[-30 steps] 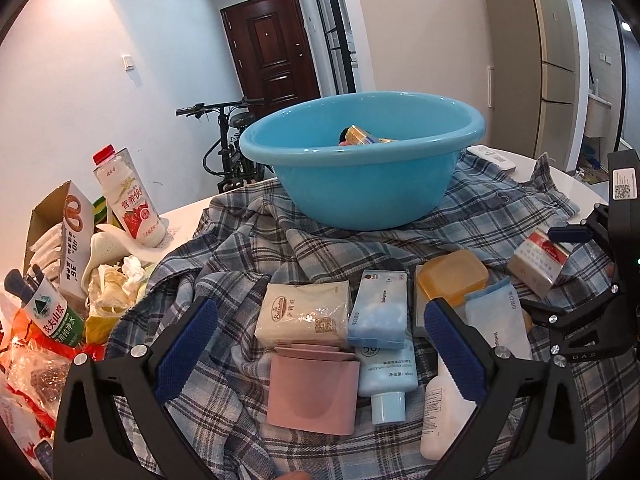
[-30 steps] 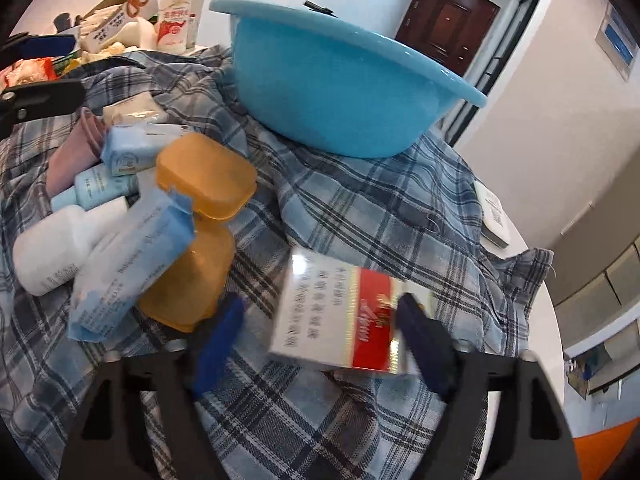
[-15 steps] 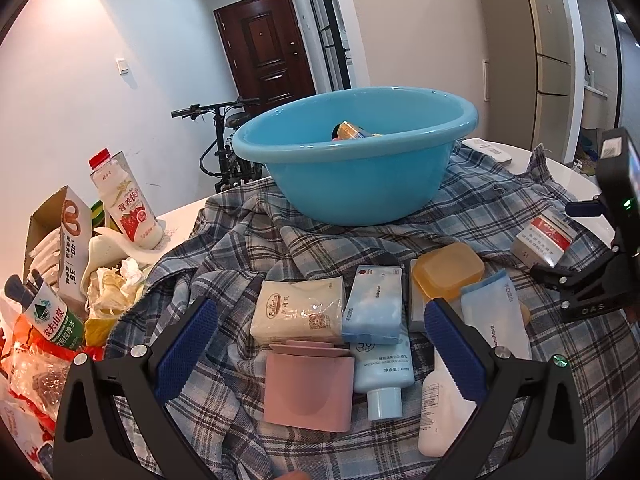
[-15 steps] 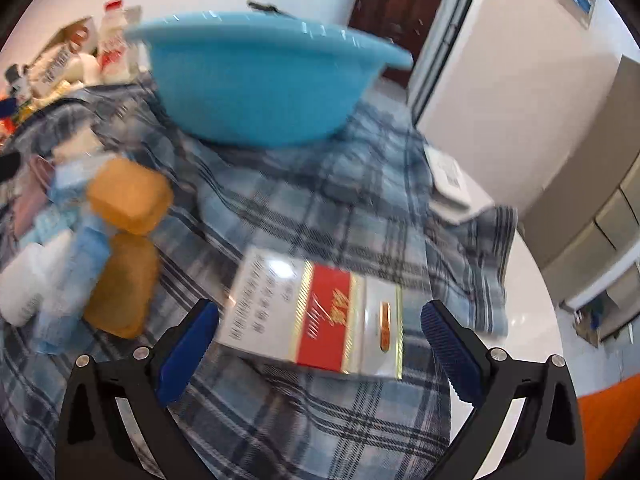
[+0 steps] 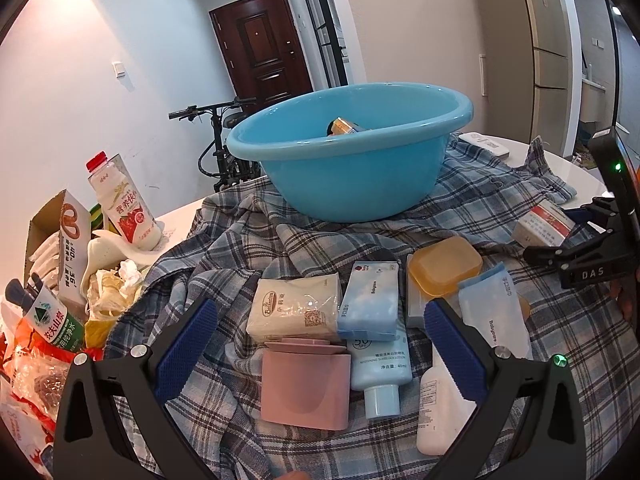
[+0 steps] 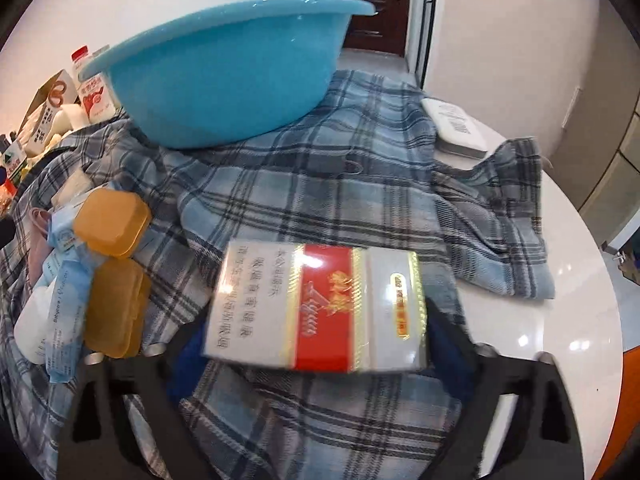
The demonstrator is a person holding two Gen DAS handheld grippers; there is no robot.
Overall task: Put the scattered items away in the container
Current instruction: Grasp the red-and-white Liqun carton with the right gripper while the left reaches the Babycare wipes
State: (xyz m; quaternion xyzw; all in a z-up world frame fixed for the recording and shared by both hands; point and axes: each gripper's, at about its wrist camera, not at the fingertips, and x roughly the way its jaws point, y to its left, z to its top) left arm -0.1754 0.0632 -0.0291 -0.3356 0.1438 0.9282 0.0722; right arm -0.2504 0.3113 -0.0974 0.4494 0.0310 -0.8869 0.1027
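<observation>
Right claw [image 6: 316, 344]: closed on the red-and-white carton [image 6: 320, 306], held across its pads.
Left claw [image 5: 320, 344]: wide open, empty, above the pink case [image 5: 304, 388].
Basin [image 5: 352, 160]: beyond both.

You read "DAS" on the right gripper [image 5: 592, 274] | "Babycare" on the blue pouch [image 5: 494, 312] | "WHITENING SUNBLOCK LOTION 40ml" on the tube [image 5: 380, 364] | "36" on the carton [image 5: 70, 248].
</observation>
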